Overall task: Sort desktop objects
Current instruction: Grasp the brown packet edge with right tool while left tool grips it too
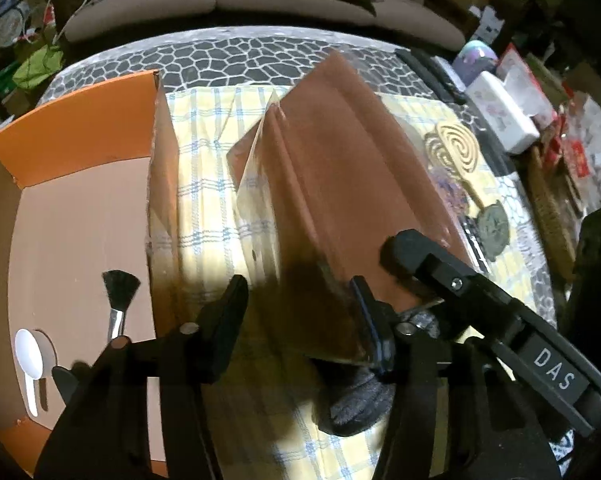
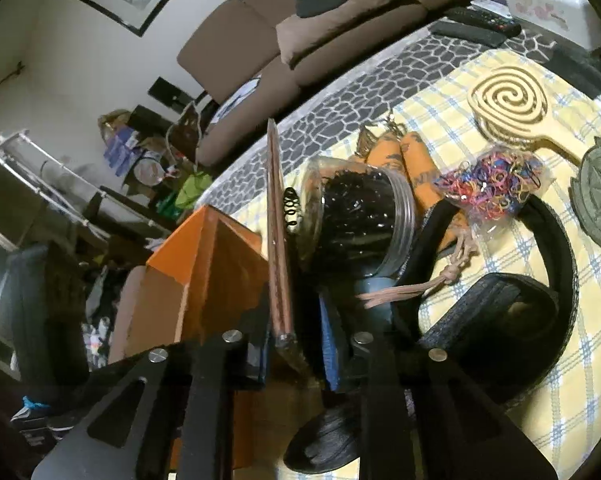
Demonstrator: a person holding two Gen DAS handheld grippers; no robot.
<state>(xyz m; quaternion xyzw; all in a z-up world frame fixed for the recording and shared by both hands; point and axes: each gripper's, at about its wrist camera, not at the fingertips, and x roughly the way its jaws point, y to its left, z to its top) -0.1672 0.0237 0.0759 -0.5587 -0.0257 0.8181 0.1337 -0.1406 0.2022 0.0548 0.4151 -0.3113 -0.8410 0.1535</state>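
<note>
A flat brown packet [image 1: 340, 168] in a clear sleeve stands tilted over the checked cloth [image 1: 204, 152]. Its lower end sits between the fingers of my left gripper [image 1: 300, 316], resting by the right finger while the left finger [image 1: 232, 304] stays apart, so the jaws are open. One finger [image 1: 404, 248] of the right gripper lies on the packet's face. In the right wrist view the packet [image 2: 278, 240] shows edge-on, and my right gripper [image 2: 296, 352] is shut on its near end. The orange box [image 1: 72, 128] stands open to the left, holding a small black brush [image 1: 118, 292] and a white spoon [image 1: 28, 348].
On the cloth to the right lie a spiral wooden paddle [image 2: 504, 96], a green compass disc [image 2: 600, 192], a bag of coloured rubber bands [image 2: 492, 184], a jar of black hair ties [image 2: 360, 216] and a black band [image 2: 556, 248]. Remotes [image 2: 468, 32] and a white box [image 1: 500, 116] sit at the far edge.
</note>
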